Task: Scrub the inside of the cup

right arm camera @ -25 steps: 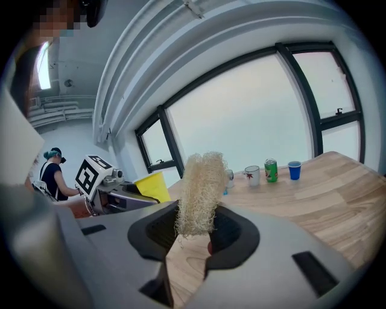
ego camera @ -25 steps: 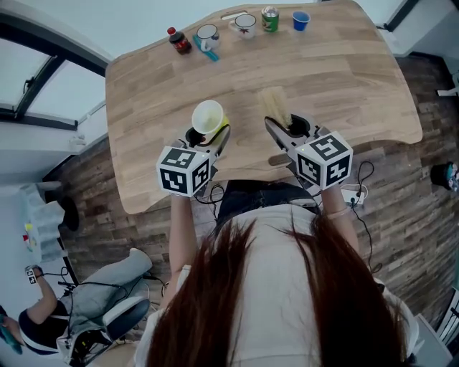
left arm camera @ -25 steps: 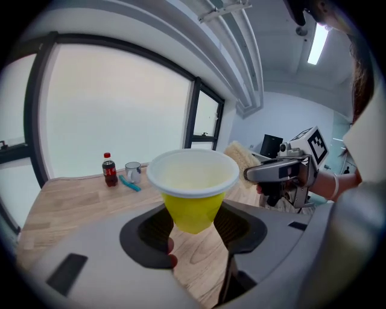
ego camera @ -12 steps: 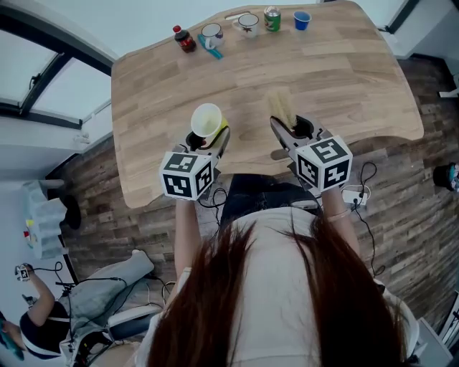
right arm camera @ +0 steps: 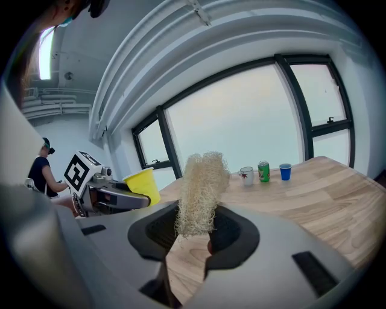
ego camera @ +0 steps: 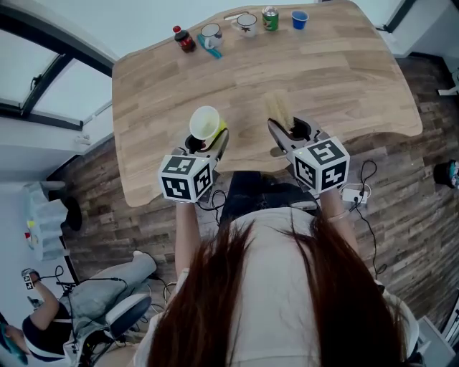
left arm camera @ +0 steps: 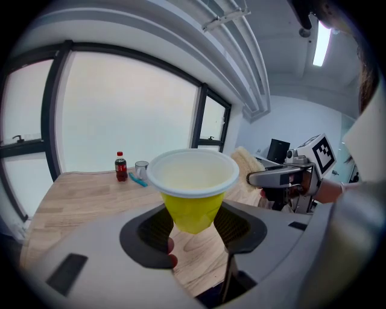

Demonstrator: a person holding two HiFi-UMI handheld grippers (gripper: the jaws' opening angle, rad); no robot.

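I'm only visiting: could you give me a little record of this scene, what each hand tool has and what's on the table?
left gripper: shut on yellow cup, mouth up
right gripper: shut on loofah scrubber
scrubber position: beside the cup, not inside it
scrubbing: not yet begun
surface: wooden table
far edge of table: bottle, two mugs, green can, blue cup

Wears a pale top under long reddish-brown hair, with dark clothing at the lap. Ends in a grey moulded left hand-held gripper and a matching right hand-held gripper. Shows black ribbed pads inside each, and a white cube of black square markers behind. Trails thin dark cables beneath the cubes.
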